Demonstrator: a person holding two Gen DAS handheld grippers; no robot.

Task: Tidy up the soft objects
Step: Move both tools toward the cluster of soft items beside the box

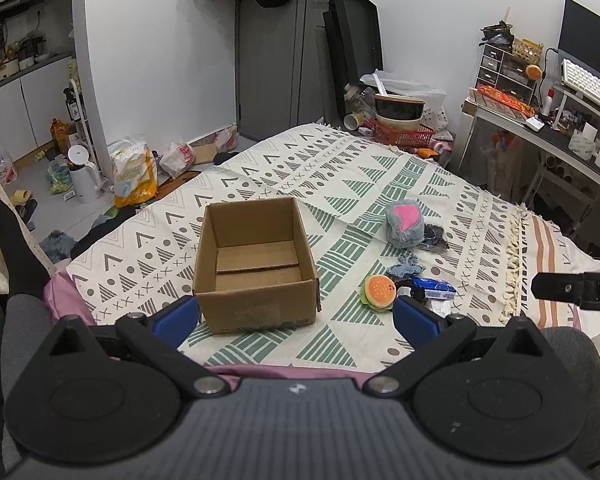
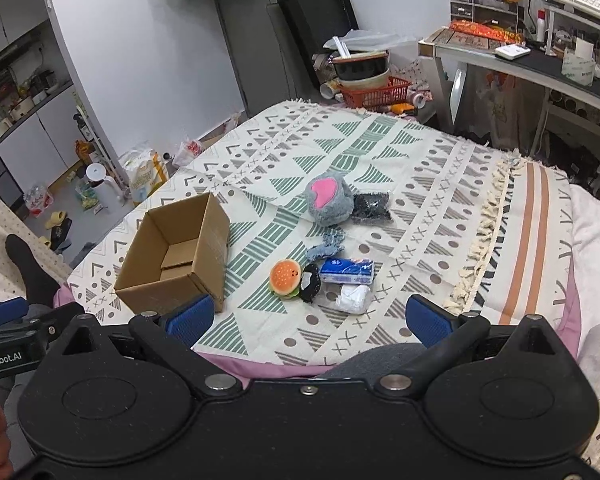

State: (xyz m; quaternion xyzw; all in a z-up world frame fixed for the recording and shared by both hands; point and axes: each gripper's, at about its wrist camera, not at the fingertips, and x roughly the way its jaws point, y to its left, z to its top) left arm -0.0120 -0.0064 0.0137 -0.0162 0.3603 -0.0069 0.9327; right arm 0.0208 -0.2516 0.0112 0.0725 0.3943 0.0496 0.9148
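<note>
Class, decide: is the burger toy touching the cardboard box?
Apart. The right wrist view shows patterned cloth plainly between the burger toy and the cardboard box.

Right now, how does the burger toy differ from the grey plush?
The burger toy is orange, smooth and flat; the grey plush is furry, bulkier, with a pink patch. The burger toy lies nearer the tongs, touching a black item; the grey plush sits farther back beside a black packet. Both rest on the cloth, outside the box.

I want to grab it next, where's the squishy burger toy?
The orange burger toy lies on the patterned blanket, right of the open cardboard box, touching a black-and-white item.
</note>
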